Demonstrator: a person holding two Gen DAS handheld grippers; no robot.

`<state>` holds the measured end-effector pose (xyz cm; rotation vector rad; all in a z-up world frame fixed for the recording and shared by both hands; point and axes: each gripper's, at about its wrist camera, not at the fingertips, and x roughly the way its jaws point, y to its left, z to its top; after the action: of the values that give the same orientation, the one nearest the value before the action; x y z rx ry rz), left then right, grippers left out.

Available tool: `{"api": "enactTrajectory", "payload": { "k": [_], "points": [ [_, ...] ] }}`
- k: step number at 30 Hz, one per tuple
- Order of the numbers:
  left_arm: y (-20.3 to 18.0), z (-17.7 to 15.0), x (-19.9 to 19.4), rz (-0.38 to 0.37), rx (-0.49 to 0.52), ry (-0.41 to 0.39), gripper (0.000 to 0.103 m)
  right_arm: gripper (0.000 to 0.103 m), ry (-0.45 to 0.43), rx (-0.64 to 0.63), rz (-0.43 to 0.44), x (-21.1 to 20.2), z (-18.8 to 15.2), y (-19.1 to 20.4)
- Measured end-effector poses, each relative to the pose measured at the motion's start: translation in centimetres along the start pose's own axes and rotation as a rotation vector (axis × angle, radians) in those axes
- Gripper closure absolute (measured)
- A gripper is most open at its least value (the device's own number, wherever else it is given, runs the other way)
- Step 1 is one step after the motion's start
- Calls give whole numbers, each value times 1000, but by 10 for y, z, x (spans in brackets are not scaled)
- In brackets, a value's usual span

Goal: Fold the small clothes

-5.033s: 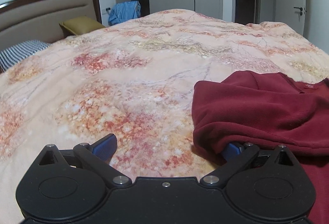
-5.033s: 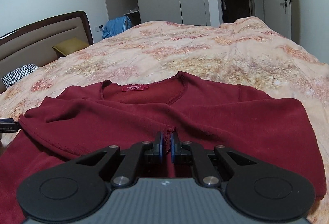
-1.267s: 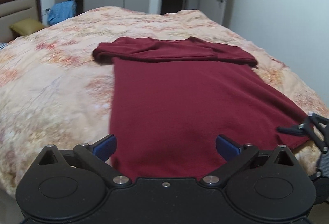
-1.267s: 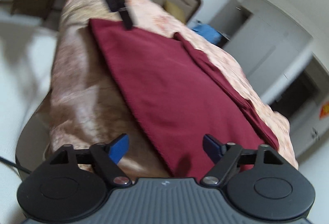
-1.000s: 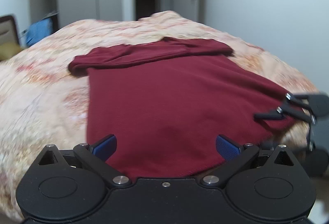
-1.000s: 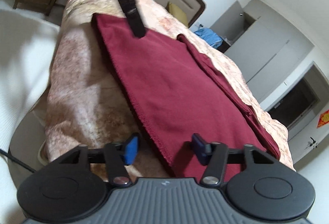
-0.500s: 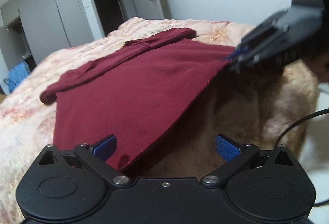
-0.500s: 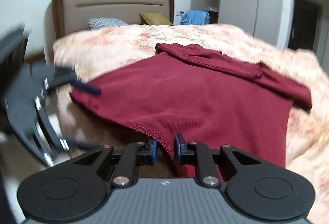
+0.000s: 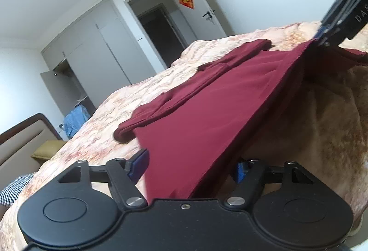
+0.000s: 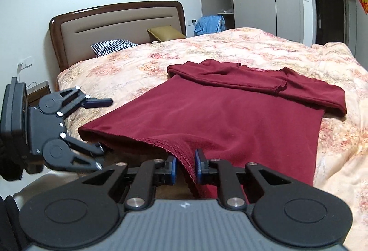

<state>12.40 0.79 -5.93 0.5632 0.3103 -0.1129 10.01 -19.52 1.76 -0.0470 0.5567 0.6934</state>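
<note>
Dark red shirt (image 10: 230, 117) spread on the floral bed quilt (image 10: 253, 50), sleeves folded across its chest, right gripper (image 10: 185, 167) fingers pinching the hem corner, left gripper (image 9: 191, 167) fingers spread around the opposite hem corner, not clamped

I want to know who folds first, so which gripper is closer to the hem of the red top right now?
Right. The right gripper is pinching the hem of the dark red top near one corner; the left gripper is open, straddling the other corner without gripping it.
</note>
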Motion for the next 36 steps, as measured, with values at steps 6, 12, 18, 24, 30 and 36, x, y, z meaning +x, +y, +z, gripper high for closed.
{"api": "enactTrajectory", "payload": {
  "k": [6,12,18,24,30,36],
  "points": [
    [13,-4,-6,10,10,9,52,85,16,-16,-10,-1,-4,4],
    [13,-1,-8,-35,43,2,82,80,50,-92,-61,4,-15,14],
    [19,16,-1,-60,-9,-3,89,56,116,-299,-183,11,-44,41],
    [43,36,12,-75,-133,7,92,45,162,-530,-326,17,-78,62],
    [55,41,10,-77,-172,16,95,73,142,-614,-465,15,-94,64],
    [45,39,-14,-39,-132,-44,98,98,62,-575,-553,-7,-91,62]
  ]
}}
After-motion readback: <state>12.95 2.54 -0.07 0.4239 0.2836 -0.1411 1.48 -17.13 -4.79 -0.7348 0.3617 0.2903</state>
